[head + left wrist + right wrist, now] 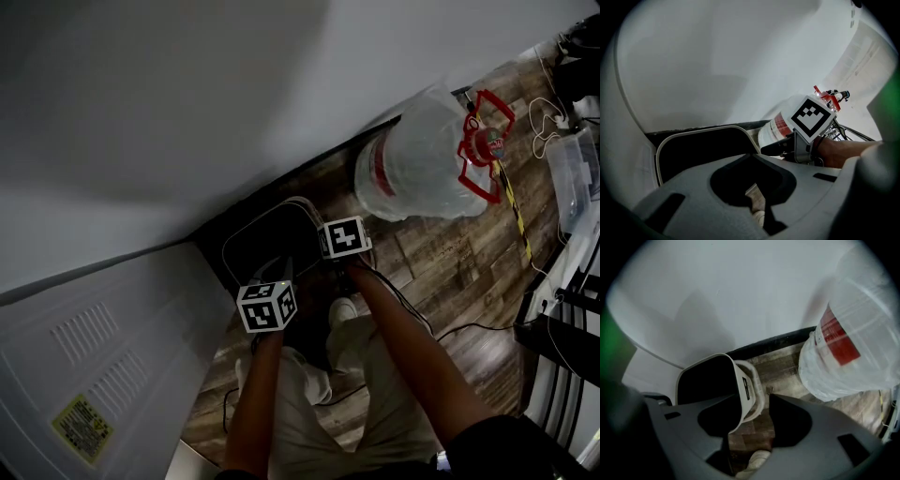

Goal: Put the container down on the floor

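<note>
Surroundings: big clear water bottle with a red handle on the wood floor, close to the right of the work spot. White appliance with a yellow label sits at lower left. Loose cables and a clear box are off to the far right. Nothing blocks the grippers.

Visibility: dim. In the head view both sets of jaws are hidden under the marker cubes and forearms. The right gripper view cuts off the bottle's top.

Container: white, dark inside, set on the floor against the dark baseboard.

Right gripper: jaws spread wide, container's wall and handle in the gap, pads not pressing.

Left gripper: jaws look pressed together, only a sliver of floor showing, pinching nothing. Container rim lies beyond it to the left.
</note>
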Tool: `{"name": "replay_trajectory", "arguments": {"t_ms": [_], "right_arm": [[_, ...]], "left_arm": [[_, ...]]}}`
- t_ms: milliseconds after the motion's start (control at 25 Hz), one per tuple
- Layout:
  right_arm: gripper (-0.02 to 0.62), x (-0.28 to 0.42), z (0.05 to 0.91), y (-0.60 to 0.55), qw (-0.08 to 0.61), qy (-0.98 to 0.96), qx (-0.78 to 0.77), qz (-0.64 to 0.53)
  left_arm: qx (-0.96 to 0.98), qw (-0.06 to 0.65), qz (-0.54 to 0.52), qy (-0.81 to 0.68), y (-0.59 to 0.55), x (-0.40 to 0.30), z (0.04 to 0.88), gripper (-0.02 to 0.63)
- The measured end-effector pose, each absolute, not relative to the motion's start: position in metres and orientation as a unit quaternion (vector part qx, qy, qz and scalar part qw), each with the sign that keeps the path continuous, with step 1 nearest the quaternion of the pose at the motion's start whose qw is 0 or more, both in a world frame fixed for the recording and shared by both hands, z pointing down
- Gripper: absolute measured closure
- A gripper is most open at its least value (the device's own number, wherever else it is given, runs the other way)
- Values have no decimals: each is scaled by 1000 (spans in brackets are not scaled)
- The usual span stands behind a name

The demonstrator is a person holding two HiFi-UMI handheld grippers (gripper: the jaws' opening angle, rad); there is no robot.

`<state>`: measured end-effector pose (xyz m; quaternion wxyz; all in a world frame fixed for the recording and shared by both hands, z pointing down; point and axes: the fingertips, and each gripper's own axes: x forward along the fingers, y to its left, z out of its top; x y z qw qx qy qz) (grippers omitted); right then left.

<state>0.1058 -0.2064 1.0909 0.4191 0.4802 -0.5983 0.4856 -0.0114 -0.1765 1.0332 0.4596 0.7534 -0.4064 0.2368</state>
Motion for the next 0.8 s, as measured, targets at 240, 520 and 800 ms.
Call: {"name": "replay_trajectory", "arguments": {"t_ms": [240,520,800], "right_arm": [[413,107,1091,-201,411,-590,489,494],[460,116,1056,-182,399,-589,505,489],[544,117,998,-163,390,-588,508,494]], "left_arm": [[753,461,234,-407,-176,-12,1025,589],[751,463,236,-408,-173,-16,997,589],[750,467,240,-401,-168,-13,945,589]]}}
